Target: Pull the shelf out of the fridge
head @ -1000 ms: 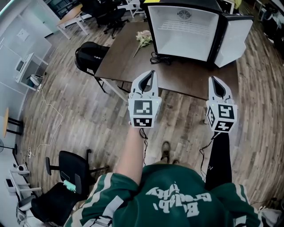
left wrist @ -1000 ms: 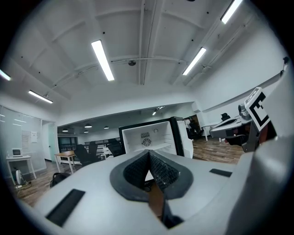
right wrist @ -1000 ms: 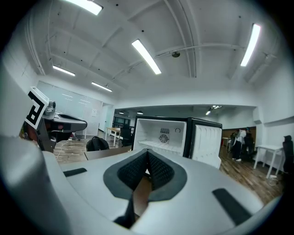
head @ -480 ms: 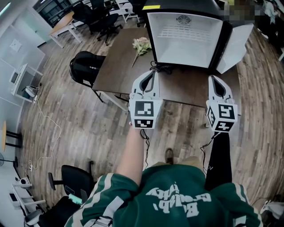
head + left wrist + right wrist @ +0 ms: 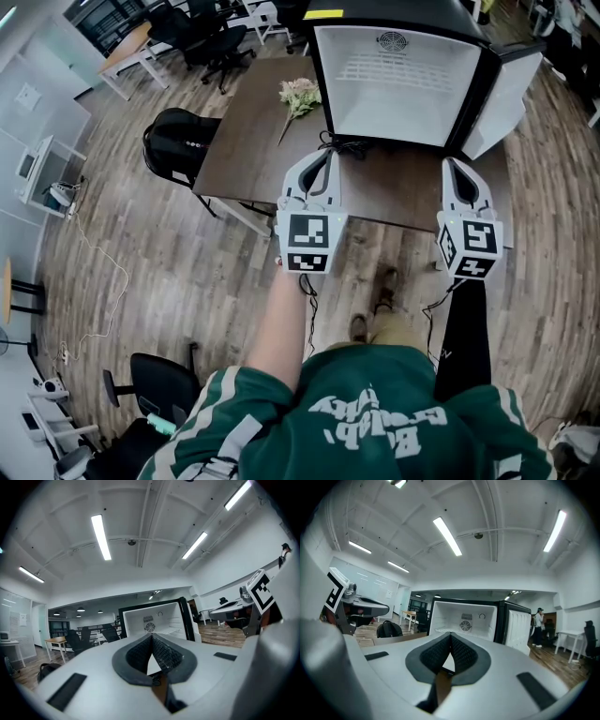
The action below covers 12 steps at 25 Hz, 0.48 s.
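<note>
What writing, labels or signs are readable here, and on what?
On the shirt: white lettering, upside down, too warped to read.
On the yellow label atop the fridge: too small to read.
On the left gripper and right gripper: square black-and-white markers, no words.

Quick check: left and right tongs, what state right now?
Left tongs: closed, tips together, holding nothing.
Right tongs: closed, tips together, holding nothing.
</note>
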### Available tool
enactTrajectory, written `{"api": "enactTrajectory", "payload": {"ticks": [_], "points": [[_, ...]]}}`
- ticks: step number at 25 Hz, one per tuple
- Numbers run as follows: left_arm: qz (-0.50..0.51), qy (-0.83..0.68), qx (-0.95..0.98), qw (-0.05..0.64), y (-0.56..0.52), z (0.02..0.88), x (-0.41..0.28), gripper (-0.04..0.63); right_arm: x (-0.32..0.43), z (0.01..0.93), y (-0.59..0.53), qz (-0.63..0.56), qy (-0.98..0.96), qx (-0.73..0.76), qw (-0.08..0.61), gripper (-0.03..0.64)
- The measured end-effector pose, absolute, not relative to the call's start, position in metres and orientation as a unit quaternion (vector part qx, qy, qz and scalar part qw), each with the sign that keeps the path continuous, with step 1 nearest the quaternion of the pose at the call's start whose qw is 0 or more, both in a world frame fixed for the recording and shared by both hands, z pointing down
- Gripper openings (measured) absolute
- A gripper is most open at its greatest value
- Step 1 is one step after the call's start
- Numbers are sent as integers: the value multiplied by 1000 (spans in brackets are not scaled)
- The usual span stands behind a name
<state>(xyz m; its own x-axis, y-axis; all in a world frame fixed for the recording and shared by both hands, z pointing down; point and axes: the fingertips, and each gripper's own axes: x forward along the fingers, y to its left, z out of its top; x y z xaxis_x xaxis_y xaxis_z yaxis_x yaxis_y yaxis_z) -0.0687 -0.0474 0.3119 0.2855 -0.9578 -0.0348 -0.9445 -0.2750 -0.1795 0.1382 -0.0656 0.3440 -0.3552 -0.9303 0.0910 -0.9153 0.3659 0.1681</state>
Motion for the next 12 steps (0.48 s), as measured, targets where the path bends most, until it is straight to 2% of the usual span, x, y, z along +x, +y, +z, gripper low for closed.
{"api": "enactTrajectory", "payload": {"ticks": [12], "points": [[-45,595,-797,93,-102,311,-67,15,127,345,-125,-54,-834,545,73,9]]}}
